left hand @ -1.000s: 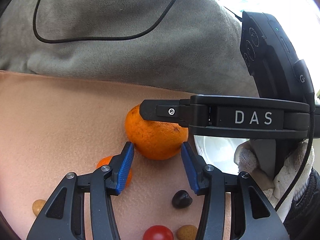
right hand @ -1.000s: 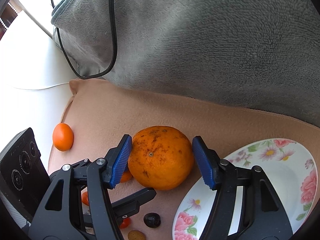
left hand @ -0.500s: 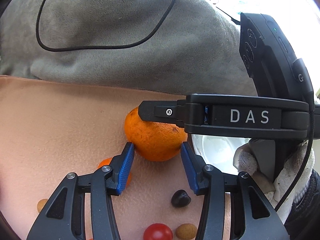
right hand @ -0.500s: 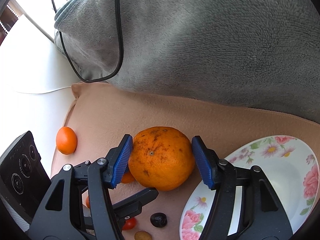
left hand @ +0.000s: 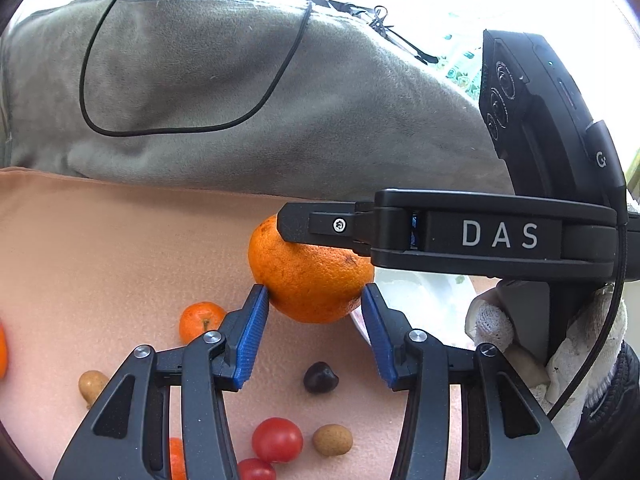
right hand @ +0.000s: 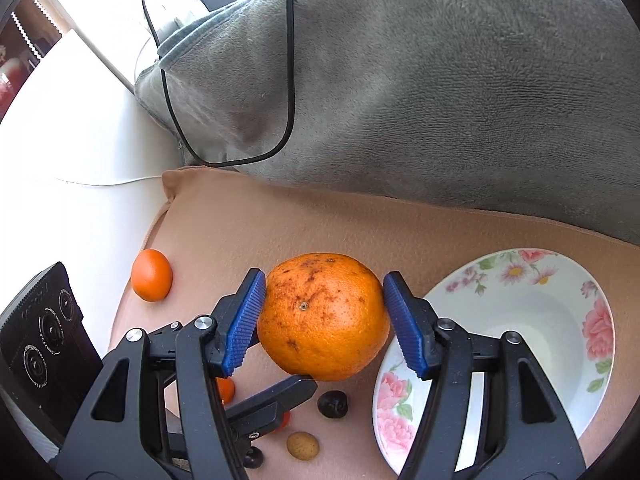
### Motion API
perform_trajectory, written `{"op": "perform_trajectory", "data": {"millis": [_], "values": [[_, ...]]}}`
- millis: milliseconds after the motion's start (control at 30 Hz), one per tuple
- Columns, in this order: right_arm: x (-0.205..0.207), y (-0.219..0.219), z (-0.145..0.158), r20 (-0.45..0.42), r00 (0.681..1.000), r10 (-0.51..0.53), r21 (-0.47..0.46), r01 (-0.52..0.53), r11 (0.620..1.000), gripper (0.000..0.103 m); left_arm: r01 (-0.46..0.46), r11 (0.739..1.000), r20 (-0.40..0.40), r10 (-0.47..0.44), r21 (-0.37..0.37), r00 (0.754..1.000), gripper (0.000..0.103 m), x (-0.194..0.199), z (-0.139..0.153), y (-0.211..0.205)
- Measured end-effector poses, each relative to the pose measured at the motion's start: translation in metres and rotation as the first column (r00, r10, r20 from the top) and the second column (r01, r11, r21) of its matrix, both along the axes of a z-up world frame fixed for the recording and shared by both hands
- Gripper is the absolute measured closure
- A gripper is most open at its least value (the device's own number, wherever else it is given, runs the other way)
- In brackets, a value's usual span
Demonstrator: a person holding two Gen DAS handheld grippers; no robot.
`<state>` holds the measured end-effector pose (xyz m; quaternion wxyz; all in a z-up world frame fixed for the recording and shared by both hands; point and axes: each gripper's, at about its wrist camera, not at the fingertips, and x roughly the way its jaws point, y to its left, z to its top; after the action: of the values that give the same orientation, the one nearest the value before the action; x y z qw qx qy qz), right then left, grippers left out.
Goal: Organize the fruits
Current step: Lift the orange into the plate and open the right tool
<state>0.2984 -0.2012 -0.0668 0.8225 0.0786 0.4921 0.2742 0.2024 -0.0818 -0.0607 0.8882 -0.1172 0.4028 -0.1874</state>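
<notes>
peach tabletop cloth [right hand: 400,232], grey blanket behind. right gripper [right hand: 324,314] jaws clamped on large orange [right hand: 320,316], lifted; left gripper [left hand: 314,328] jaws part-open, empty. next: carry toward floral plate [right hand: 520,280] at 3 o'clock.

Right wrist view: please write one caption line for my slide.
Right claw grips a large orange above the peach cloth, beside a floral plate.

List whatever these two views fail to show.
- Left wrist view: plate mostly hidden behind right gripper.
- Left wrist view: lower tomato cut by bottom edge.
- Right wrist view: small red fruit nearly covered by left gripper's finger.
- Both views: whether left gripper actually presses the large orange is unclear.
</notes>
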Motion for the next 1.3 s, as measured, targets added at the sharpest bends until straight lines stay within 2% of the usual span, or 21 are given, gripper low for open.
{"op": "perform_trajectory", "data": {"millis": [333,633,767,833,1000,1133,1300], "values": [[-0.037,-0.035,0.012,0.011,0.999,-0.044,0.011,0.044,0.999,0.039,0.053,0.998,0.014,-0.053,-0.017,0.998,0.056,-0.022,0.009,-0.018],[-0.058,-0.071,0.004,-0.02,0.995,-0.097,0.024,0.097,0.995,0.039,0.102,0.995,0.002,-0.102,-0.021,0.995,0.056,-0.033,0.005,-0.045],[-0.063,-0.08,-0.006,-0.04,0.993,-0.11,0.032,0.111,0.993,0.039,0.135,0.991,0.04,-0.135,0.002,0.99,0.066,-0.036,0.012,-0.059],[-0.064,-0.084,-0.005,-0.037,0.989,-0.142,0.044,0.143,0.989,0.039,0.147,0.988,0.042,-0.149,0.035,0.988,0.066,-0.037,0.013,-0.066],[-0.068,-0.112,0.01,0.017,0.97,-0.243,0.089,0.241,0.967,0.039,0.147,0.989,0.03,-0.147,0.022,0.989,0.066,-0.047,0.009,-0.056],[-0.072,-0.13,0.013,0.013,0.958,-0.287,0.129,0.283,0.95,0.038,0.124,0.992,0.031,-0.124,0.02,0.992,0.066,-0.051,0.01,-0.043],[-0.086,-0.143,0.012,0.03,0.944,-0.33,0.133,0.323,0.937,0.035,0.108,0.994,0.043,-0.108,0.023,0.993,0.066,-0.048,0.017,-0.038]]}}
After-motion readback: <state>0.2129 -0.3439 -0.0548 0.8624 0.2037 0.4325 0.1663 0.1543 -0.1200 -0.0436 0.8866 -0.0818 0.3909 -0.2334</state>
